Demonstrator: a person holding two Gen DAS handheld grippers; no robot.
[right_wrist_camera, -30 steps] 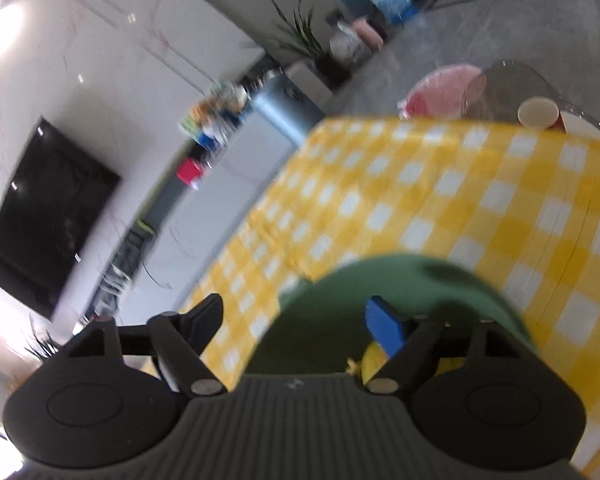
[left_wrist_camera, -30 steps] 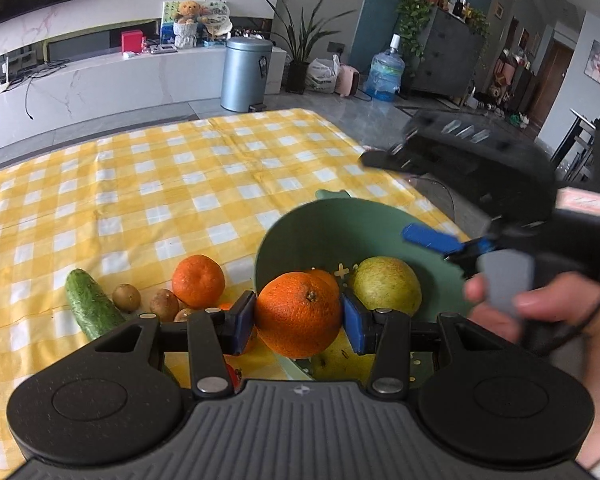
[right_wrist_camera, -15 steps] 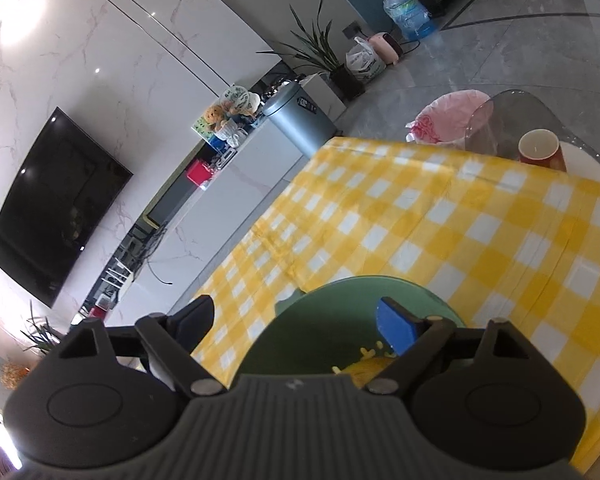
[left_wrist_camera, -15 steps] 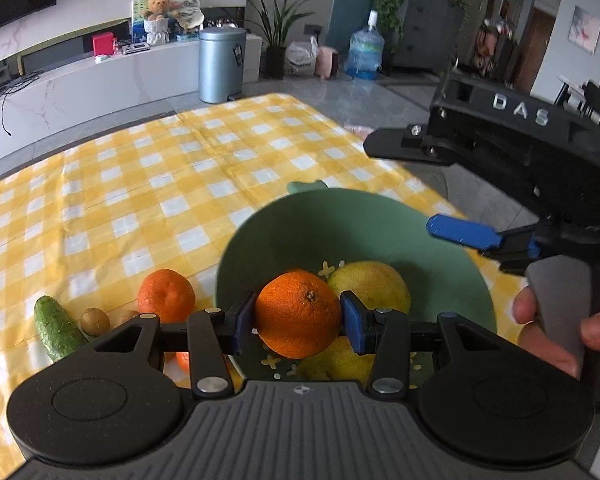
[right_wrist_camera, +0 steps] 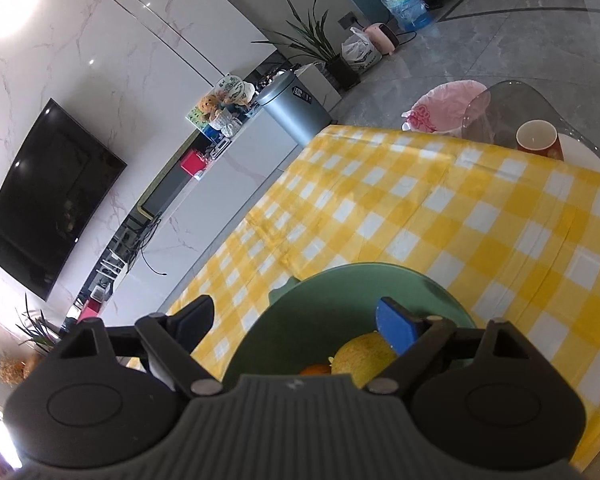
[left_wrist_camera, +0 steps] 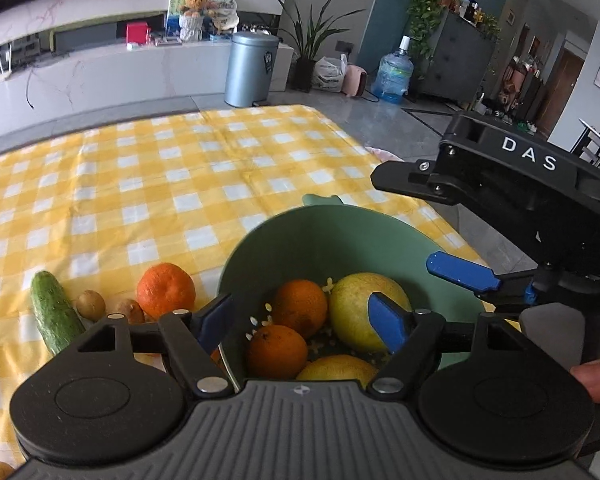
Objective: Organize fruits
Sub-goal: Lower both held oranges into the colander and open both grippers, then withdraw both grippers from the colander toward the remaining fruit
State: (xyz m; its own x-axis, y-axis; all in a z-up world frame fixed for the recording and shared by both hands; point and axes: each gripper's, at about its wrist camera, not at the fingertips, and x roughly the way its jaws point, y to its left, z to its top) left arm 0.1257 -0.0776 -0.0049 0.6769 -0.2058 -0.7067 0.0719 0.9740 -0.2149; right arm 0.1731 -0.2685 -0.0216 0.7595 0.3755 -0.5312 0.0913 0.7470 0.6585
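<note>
my left gripper [left_wrist_camera: 302, 316] hangs over the green bowl [left_wrist_camera: 340, 228], fingers opening wide with nothing pinched, so the oranges [left_wrist_camera: 277, 346] lie loose inside beside the pear [left_wrist_camera: 354, 308]; my right gripper [right_wrist_camera: 296, 320], spread and empty, waits at the rim.

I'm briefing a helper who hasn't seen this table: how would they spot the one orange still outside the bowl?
Find the green bowl on the yellow checked tablecloth. Just left of its rim lies a lone orange, beside two small brown kiwis and a cucumber. It is the only bright orange, round fruit on the cloth.
</note>
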